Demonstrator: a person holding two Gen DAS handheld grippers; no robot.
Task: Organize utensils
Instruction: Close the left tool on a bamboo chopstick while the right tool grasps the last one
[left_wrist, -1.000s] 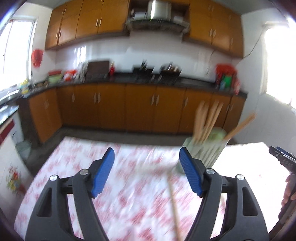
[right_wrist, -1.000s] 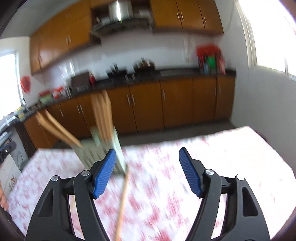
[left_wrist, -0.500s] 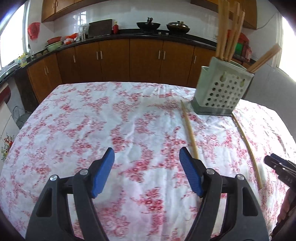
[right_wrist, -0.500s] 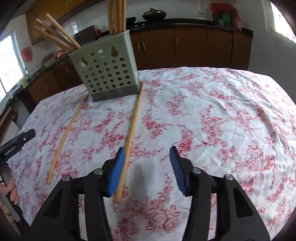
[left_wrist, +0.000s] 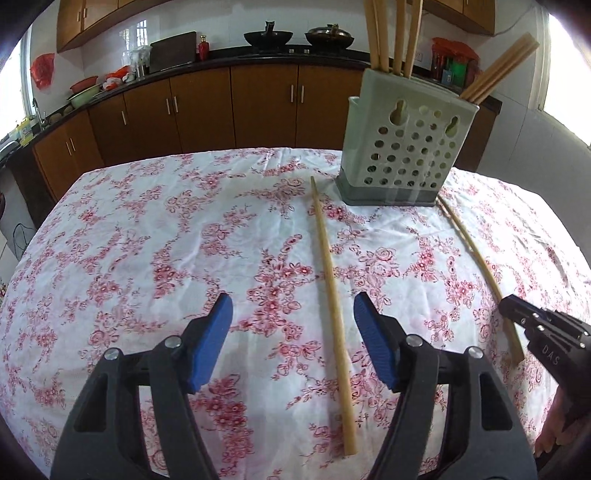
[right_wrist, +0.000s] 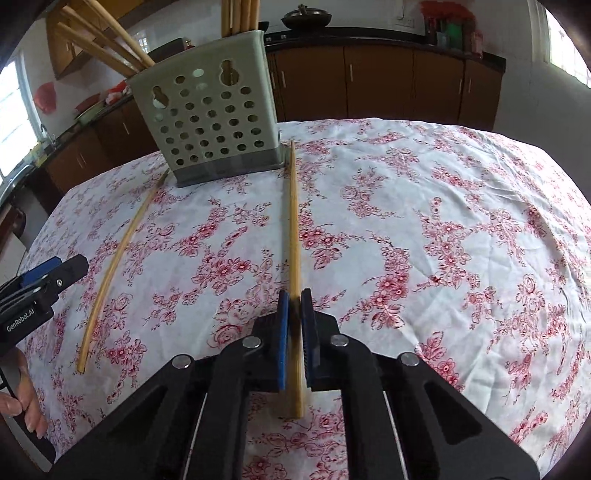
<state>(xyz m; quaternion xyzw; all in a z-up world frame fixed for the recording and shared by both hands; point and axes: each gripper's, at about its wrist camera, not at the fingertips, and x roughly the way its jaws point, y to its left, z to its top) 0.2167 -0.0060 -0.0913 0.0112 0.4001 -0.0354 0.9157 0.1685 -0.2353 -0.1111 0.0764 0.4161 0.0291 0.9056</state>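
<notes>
Right wrist view shows our right hand-held gripper closed on the near end of a long pale wooden chopstick lying flat on the floral-clothed tabletop, its far tip beside the perforated grey-green plastic utensil holder. We should lift the gripped end first and tilt the chopstick upright before lowering it in; our left hand-held gripper hovers wide open and low, holding nothing, over a second wooden chopstick.

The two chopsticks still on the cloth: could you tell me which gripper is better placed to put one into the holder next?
Right. The right gripper is already shut on a chopstick pointing at the holder. The left gripper is open around the other chopstick, not gripping it.
</notes>
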